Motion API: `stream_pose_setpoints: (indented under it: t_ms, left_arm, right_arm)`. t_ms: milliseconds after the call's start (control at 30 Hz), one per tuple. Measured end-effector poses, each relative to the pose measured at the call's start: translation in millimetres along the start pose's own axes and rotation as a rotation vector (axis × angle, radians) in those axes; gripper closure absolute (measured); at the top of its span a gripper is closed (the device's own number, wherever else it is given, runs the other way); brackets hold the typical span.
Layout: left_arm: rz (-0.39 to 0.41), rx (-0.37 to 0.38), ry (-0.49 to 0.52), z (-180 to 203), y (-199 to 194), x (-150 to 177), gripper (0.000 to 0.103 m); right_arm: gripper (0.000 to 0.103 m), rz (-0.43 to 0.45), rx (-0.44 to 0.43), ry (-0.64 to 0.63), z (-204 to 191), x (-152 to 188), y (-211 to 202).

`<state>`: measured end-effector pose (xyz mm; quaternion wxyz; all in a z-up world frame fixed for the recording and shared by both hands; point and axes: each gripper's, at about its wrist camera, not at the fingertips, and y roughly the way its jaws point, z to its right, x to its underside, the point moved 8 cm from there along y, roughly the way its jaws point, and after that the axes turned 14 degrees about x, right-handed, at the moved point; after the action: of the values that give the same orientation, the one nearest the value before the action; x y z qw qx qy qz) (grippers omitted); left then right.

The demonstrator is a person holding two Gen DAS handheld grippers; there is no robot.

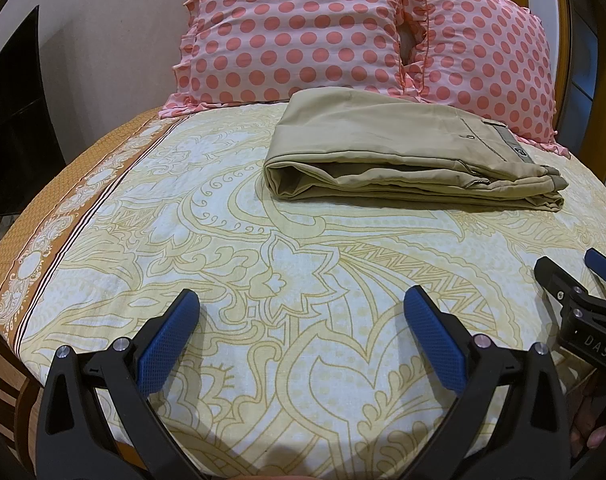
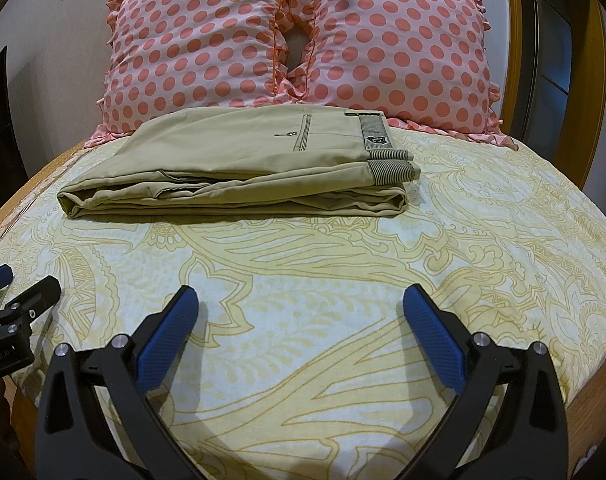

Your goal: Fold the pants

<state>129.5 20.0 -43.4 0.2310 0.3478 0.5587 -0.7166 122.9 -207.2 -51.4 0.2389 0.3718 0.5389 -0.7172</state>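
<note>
Both claws, the left gripper [image 1: 301,304] and right gripper [image 2: 301,304], gape wide and empty at lower frame; any further tug would likely spill the stacked pants [image 2: 239,168] upper centre

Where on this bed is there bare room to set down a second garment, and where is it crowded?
Bare sheet lies between the folded pants and the two open tools, left tool and right tool. More lies right of the pants, toward the bed's edge. It is crowded at the head, where the pants meet the polka-dot pillows.
</note>
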Motion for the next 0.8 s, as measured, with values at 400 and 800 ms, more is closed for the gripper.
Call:
stream_pose_setpoints:
  t_ms: [400,800]
  left_arm:
    - [-0.002,-0.001,-0.001,0.2,0.2,0.2,0.001]
    - [-0.003,0.003,0.001,0.1,0.4,2.3,0.001]
  right_arm:
    - [0.002,0.001,0.001,0.001,-0.1,0.1,0.0]
    - [0.002,0.001,0.002,0.002,-0.4,0.2,-0.1]
